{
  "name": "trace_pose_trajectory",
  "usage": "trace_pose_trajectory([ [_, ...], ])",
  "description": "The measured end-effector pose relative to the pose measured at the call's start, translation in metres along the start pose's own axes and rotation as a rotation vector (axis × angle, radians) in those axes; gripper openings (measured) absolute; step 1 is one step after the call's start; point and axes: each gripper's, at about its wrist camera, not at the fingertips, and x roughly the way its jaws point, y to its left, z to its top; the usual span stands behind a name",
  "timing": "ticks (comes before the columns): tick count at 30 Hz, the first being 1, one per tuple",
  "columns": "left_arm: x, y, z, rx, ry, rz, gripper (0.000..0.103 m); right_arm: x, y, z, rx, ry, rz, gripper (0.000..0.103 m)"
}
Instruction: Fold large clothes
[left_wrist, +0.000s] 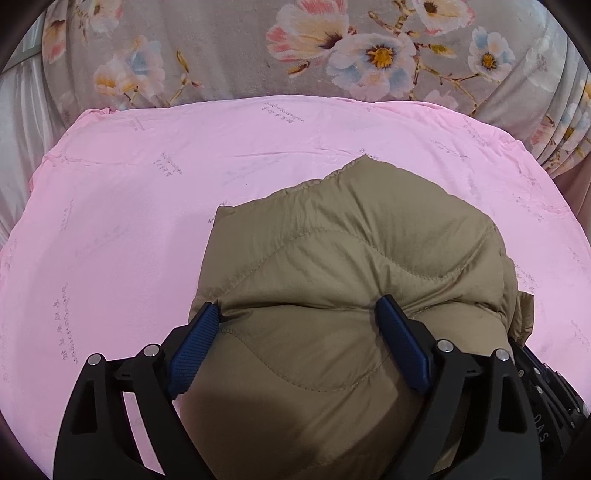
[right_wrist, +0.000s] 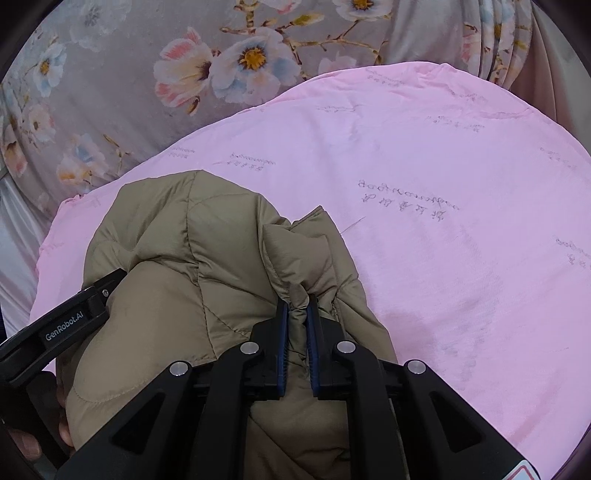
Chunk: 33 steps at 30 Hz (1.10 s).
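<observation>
Only rightward, right hand-held gripper (right_wrist: 297, 306) pinching jacket (right_wrist: 229, 258); left hand-held gripper (left_wrist: 297, 310) spread, perhaps resting.

Left wrist view: looks forward and down along the left gripper (left_wrist: 297, 310), close over the padded jacket (left_wrist: 351, 258), toward the floral bedding (left_wrist: 221, 48) at the far edge.
Right wrist view: looks forward and down along the right gripper (right_wrist: 297, 306), close above the jacket (right_wrist: 166, 229), angled across the pink sheet (right_wrist: 443, 221).
Shared: jacket, pink sheet, floral bedding; the left gripper also appears at the right view's left edge.
</observation>
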Motion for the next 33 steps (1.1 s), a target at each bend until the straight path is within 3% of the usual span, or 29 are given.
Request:
trace_pose_trajectory([
  [10,0.003,-0.005,-0.003,0.013,-0.017,0.022,0.087,0.001,-0.004,-0.002,0.013,-0.015,0.033,0.010],
  [15,-0.002,0.001,-0.001,0.001,-0.015,0.001,0.087,-0.006,-0.027,0.004,0.111,0.007,0.158,0.011],
  [18,-0.013,0.012,0.005,-0.001,-0.003,0.001,0.086,-0.034,-0.027,0.018,0.087,-0.043,0.109,0.020],
  [22,-0.035,0.019,0.036,0.001,-0.047,0.049,0.085,-0.060,-0.001,0.049,-0.005,-0.117,0.086,0.020],
  [24,-0.036,0.013,0.051,0.014,-0.054,0.059,0.085,-0.054,0.019,0.062,-0.063,-0.086,0.103,0.020],
  [26,-0.026,0.001,0.061,0.048,-0.048,0.072,0.085,-0.034,0.031,0.070,-0.097,-0.027,0.107,0.014],
  [30,0.018,-0.020,0.062,0.094,0.020,0.127,0.084,0.022,0.023,0.066,-0.040,0.097,0.069,0.007],
  [33,0.039,-0.020,0.056,0.069,0.063,0.104,0.085,0.036,0.007,0.061,0.034,0.127,0.127,0.001],
])
